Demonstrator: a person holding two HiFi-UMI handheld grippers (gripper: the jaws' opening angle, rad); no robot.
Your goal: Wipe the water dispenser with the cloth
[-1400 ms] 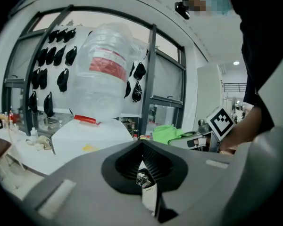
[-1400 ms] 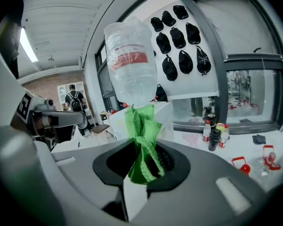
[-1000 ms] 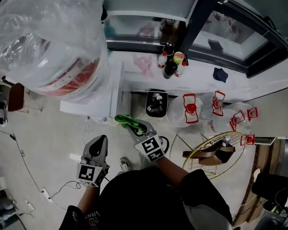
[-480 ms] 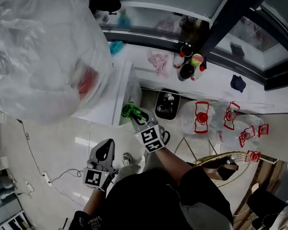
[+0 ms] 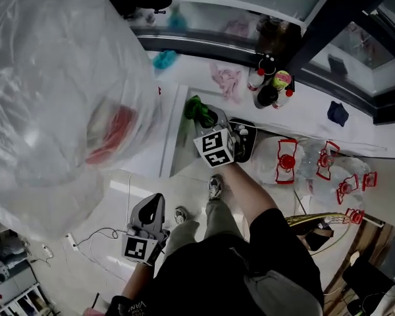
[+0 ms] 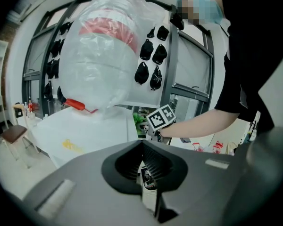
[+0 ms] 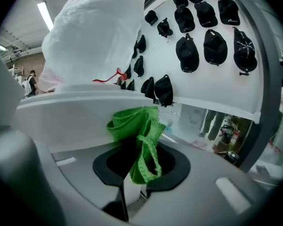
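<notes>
The white water dispenser (image 5: 170,135) stands at the left, and its big bottle (image 5: 59,91) is wrapped in a clear plastic bag. My right gripper (image 5: 205,118) is shut on a bunched green cloth (image 5: 198,108), which it holds against the dispenser's upper right edge. In the right gripper view the cloth (image 7: 137,126) hangs out of the jaws right beside the dispenser's white top (image 7: 70,117). My left gripper (image 5: 155,200) hangs low over the floor, apart from the dispenser. Its jaws are together and hold nothing. The left gripper view shows the dispenser (image 6: 89,135) ahead.
Several bottles (image 5: 271,84) and a pink rag (image 5: 228,79) sit on the white sill behind. A black bin (image 5: 243,141) and bagged red-labelled bottles (image 5: 287,160) stand to the right of the dispenser. A cable (image 5: 97,237) runs across the floor at the left.
My right gripper has carried the green cloth up and away from me, from the dispenser's lower side to its upper edge. The left gripper stays low by my side.
</notes>
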